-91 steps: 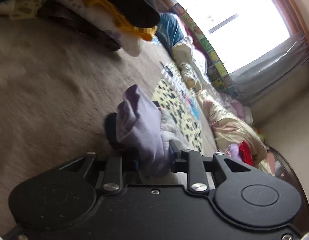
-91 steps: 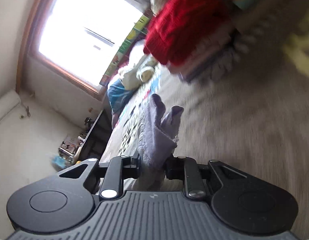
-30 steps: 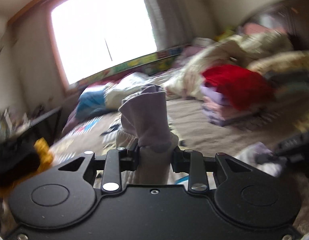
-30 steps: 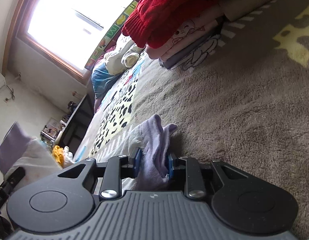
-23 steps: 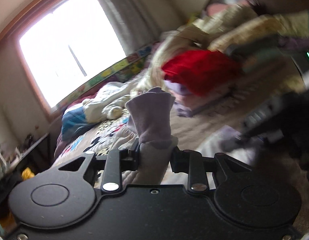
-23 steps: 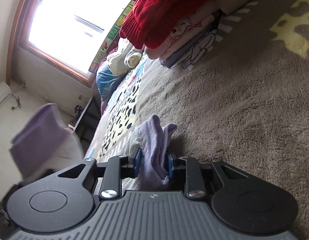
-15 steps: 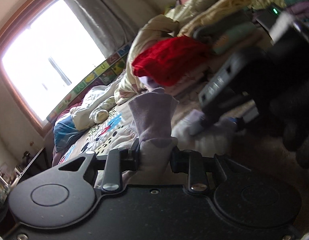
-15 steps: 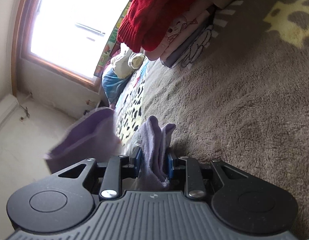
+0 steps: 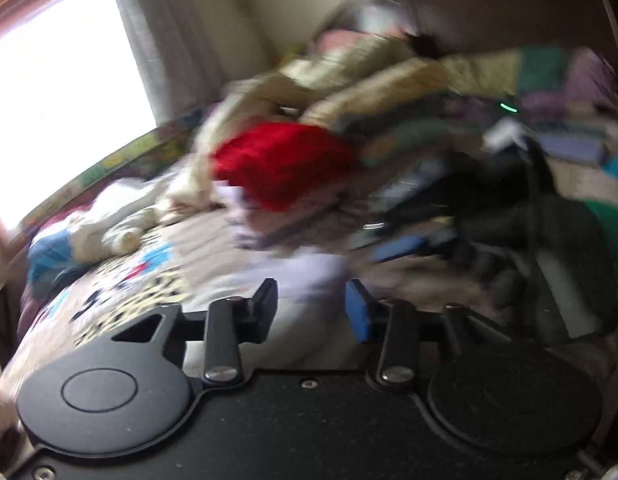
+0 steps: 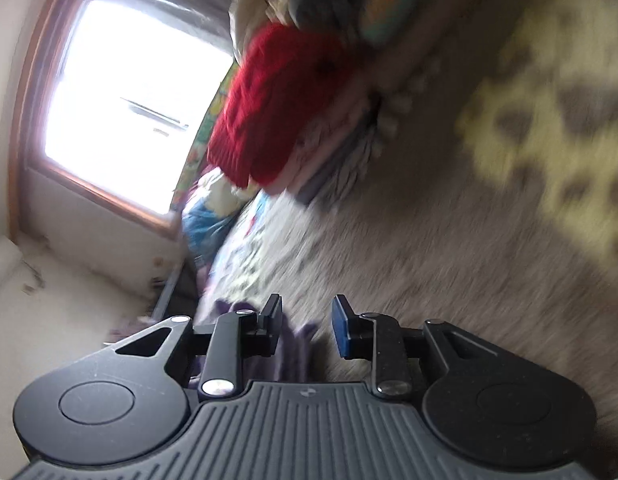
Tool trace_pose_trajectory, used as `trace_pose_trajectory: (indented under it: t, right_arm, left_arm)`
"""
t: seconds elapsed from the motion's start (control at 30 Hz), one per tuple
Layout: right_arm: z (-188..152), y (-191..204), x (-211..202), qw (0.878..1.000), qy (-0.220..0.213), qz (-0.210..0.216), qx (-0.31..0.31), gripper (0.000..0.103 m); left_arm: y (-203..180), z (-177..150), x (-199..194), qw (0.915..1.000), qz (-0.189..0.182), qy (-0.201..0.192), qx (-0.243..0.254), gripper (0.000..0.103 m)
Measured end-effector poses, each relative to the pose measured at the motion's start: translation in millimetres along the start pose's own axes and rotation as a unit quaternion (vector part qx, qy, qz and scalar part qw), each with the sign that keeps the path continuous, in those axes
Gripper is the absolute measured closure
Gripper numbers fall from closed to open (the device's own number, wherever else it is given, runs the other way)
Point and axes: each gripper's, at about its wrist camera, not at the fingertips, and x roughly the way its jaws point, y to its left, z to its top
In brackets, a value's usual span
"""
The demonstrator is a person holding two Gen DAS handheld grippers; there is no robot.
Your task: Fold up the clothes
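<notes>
2 views, both blurred: we read only what stays legible.

Left wrist, gripper: we see the left gripper with its jaws standing wide apart, gripping nothing.
Left wrist, garment: the lilac garment lies pale on the bed just ahead of the jaws; we cannot tell whether a finger touches it.
Left wrist, bed: a spotted blanket covers the bed surface to the left of the garment.
Left wrist, stack: a red knit tops a pile of folded clothes beyond the garment, with a looser heap of clothes behind it.
Left wrist, other tool: a dark blurred shape on the right looks like the other gripper, but we cannot be sure.
Left wrist, room: a bright window fills the upper left.

Right wrist, gripper: the right gripper also has its jaws apart, clamping nothing.
Right wrist, garment: the lilac garment sits low between the fingers, close against the left one.
Right wrist, bed: a grey fleecy blanket stretches ahead.
Right wrist, stack: the red knit lies on folded clothes, well apart from the gripper.
Right wrist, room: the window glows at upper left.
</notes>
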Motion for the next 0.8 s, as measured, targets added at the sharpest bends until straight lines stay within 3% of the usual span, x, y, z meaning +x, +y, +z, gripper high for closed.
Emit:
trace_pose_trajectory:
  t: [0.1, 0.2, 0.37, 0.4, 0.47, 0.53, 0.67, 0.73, 0.77, 0.8]
  right_arm:
    - [0.0, 21.5, -10.9, 0.997, -0.033, 0.011, -0.070, 0.073]
    - [-5.8, 41.9, -12.9, 0.990, -0.040, 0.033, -0.128, 0.073]
    - [-13.5, 57.0, -4.9, 0.985, -0.019, 0.047, -0.167, 0.072]
    - [-14.0, 61.7, -1.9, 0.983, -0.018, 0.046, -0.176, 0.072]
    - [-17.3, 71.1, -4.2, 0.978, -0.013, 0.049, -0.205, 0.072]
    - [-25.6, 82.1, -7.7, 0.969, 0.000, 0.062, -0.241, 0.072]
    - [-53.5, 104.4, -3.0, 0.939, 0.047, 0.075, -0.333, 0.070]
    - [-71.6, 104.4, 19.4, 0.917, 0.099, 0.014, -0.387, 0.069]
    - [-76.8, 100.5, 25.6, 0.907, 0.106, -0.009, -0.408, 0.070]
    - [-76.3, 98.7, 26.3, 0.905, 0.104, -0.009, -0.413, 0.070]
  left_arm:
    - [50.6, -9.1, -11.0, 0.9942, 0.043, 0.004, -0.098, 0.067]
    - [60.5, -19.6, 9.6, 0.9912, 0.019, 0.042, -0.124, 0.068]
    - [77.0, -37.1, 43.8, 0.9802, -0.020, 0.106, -0.166, 0.068]
    - [74.0, -39.9, 50.0, 0.9807, -0.020, 0.116, -0.156, 0.068]
    - [39.8, -41.2, 59.2, 0.9912, 0.016, 0.117, -0.059, 0.068]
    - [24.5, -41.7, 66.9, 0.9922, 0.034, 0.119, -0.018, 0.068]
    - [19.1, -42.3, 65.1, 0.9915, 0.045, 0.122, -0.003, 0.069]
    - [21.7, -46.7, 62.5, 0.9918, 0.035, 0.123, -0.003, 0.069]
    - [26.7, -50.3, 60.1, 0.9920, 0.026, 0.124, -0.009, 0.069]
    - [32.9, -52.6, 57.4, 0.9920, 0.017, 0.123, -0.020, 0.068]
